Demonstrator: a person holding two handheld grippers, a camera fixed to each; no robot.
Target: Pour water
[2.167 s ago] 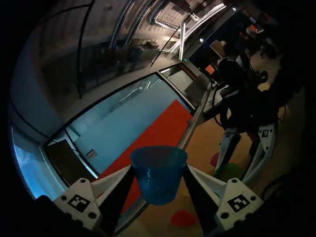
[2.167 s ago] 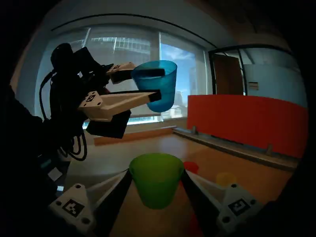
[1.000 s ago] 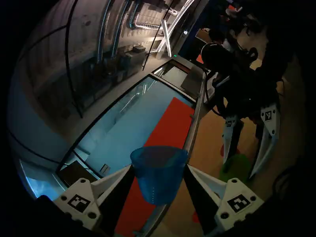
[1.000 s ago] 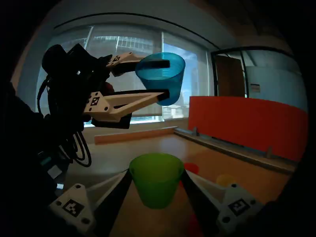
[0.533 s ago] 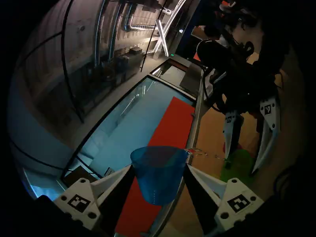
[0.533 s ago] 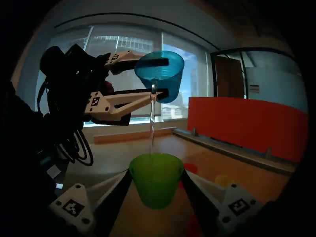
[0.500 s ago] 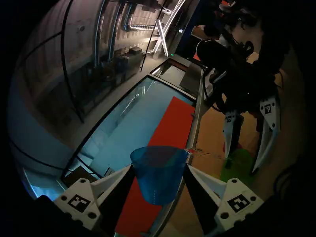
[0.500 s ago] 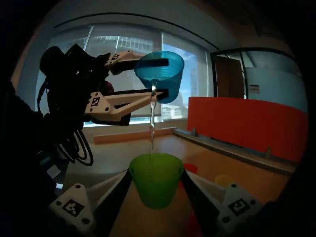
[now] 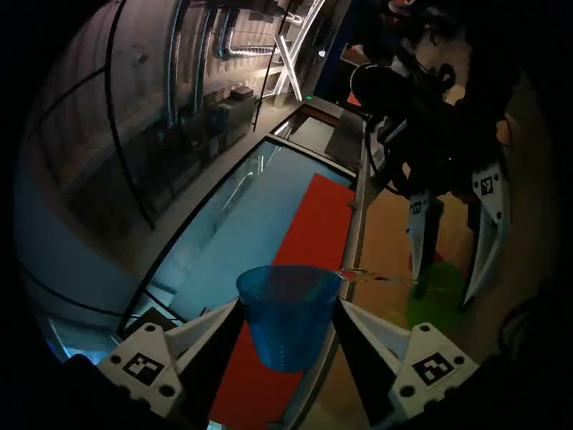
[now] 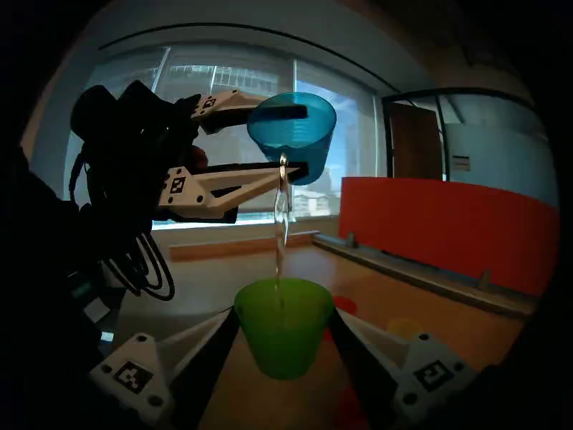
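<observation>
Now: left gripper (image 9: 286, 309) clamped on the blue cup (image 9: 289, 330), tipped rim-down, directly above the green cup (image 10: 284, 337). Right gripper (image 10: 284, 319) clamped on the green cup, upright over the wooden table (image 10: 401, 287). The water stream (image 10: 280, 229) drops from the blue rim into the green mouth, slightly off centre. Judgement: the pour depends on holding rim over mouth; sideways drift risks a spill.

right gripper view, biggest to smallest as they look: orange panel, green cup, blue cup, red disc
1. orange panel
2. green cup and blue cup, about alike; green is nearer the camera
3. red disc
</observation>
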